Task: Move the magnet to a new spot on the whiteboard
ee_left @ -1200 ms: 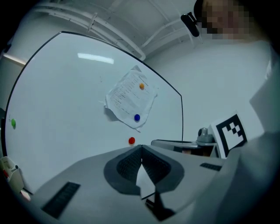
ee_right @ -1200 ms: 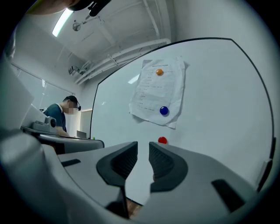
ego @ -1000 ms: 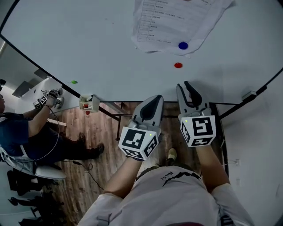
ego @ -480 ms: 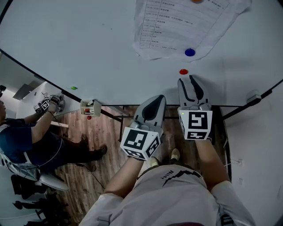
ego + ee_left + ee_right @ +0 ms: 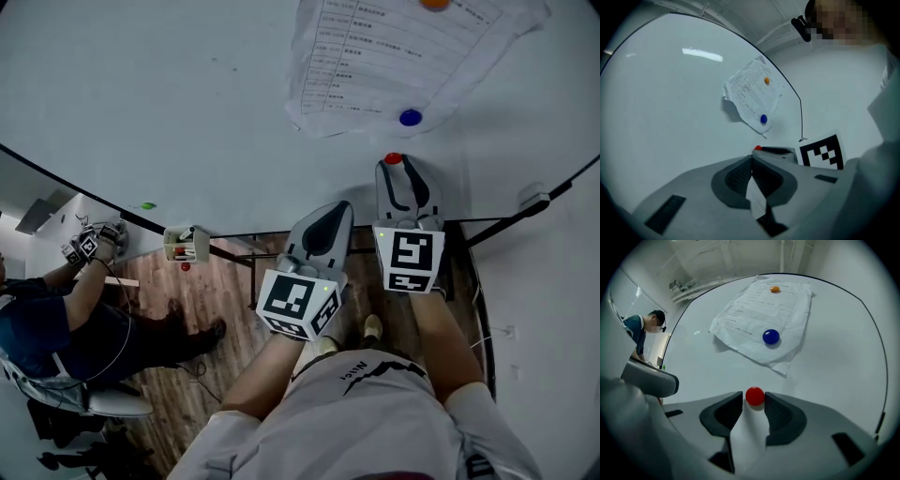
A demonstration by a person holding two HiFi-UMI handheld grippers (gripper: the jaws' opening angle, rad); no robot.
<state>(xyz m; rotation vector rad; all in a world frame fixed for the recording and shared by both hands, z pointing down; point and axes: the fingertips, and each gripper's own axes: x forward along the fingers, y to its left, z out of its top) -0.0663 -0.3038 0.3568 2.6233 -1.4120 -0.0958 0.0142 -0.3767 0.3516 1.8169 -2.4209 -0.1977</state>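
Lining up looks basically done. Your right gripper (image 5: 396,170) has its jaws a little way apart, with the small round red magnet (image 5: 755,396) sitting right between the tips. The gaps either side are tiny and I can't see a real squeeze yet, so I'd call it bracketed rather than grabbed.

The magnet is stuck on the big white whiteboard (image 5: 187,94), just off the near corner of the crumpled printed paper sheet (image 5: 757,310). That sheet is pinned by a round blue magnet (image 5: 771,336) and, at its far end, a small orange magnet (image 5: 774,288). Coming in square to the board makes sense, since the tips can close on the magnet's sides without scraping the paper.

Your left gripper (image 5: 751,161) has its jaws pressed together with nothing in them. It's parked to the left of the right one and off the board, which I'd guess is just to keep it out of the way.

Versus a second ago, your right gripper was well short of the red magnet, with bare board between the tips and it. Now the tips are at it. The left one has barely budged. The seated person in a blue top (image 5: 47,319) at the far left is still there.
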